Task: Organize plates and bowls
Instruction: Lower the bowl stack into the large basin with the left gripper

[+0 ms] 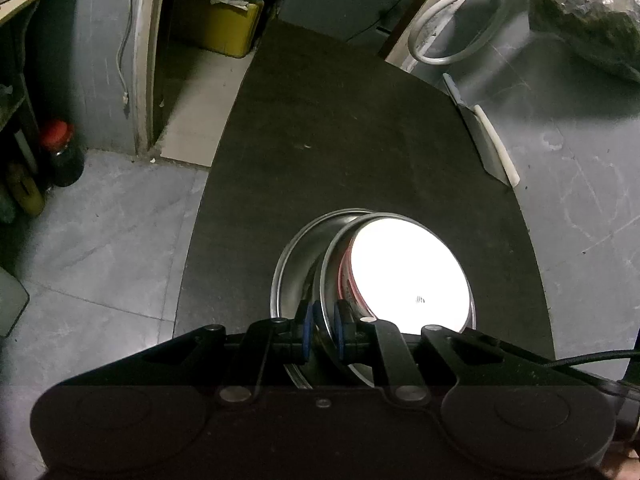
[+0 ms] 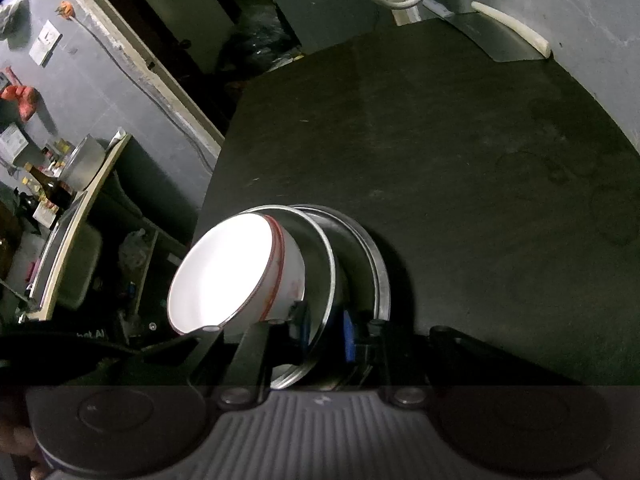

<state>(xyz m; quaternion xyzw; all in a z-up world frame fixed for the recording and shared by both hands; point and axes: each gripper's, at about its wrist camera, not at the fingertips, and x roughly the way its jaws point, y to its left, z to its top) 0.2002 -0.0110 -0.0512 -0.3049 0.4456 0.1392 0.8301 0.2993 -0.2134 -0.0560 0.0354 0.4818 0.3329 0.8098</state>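
Observation:
A white bowl [image 1: 408, 272] with a red rim sits inside a steel dish [image 1: 330, 264], which is nested askew in a second steel dish [image 1: 292, 260]. The stack is tilted over the near end of a dark table [image 1: 340, 140]. My left gripper [image 1: 324, 326] is shut, its blue pads either side of the inner dish's rim. In the right wrist view the bowl [image 2: 224, 272] is at the left, the inner dish [image 2: 316, 248] beside it and the outer dish [image 2: 378, 264] behind. My right gripper [image 2: 326, 330] is shut on the inner dish's rim from the opposite side.
A cleaver with a white handle [image 1: 488, 148] lies at the table's far right edge [image 2: 500, 40]. A grey tiled floor surrounds the table. A red-capped bottle [image 1: 64, 152] and a yellow bin [image 1: 224, 28] are to the left. A shelf with bottles [image 2: 60, 184] stands left.

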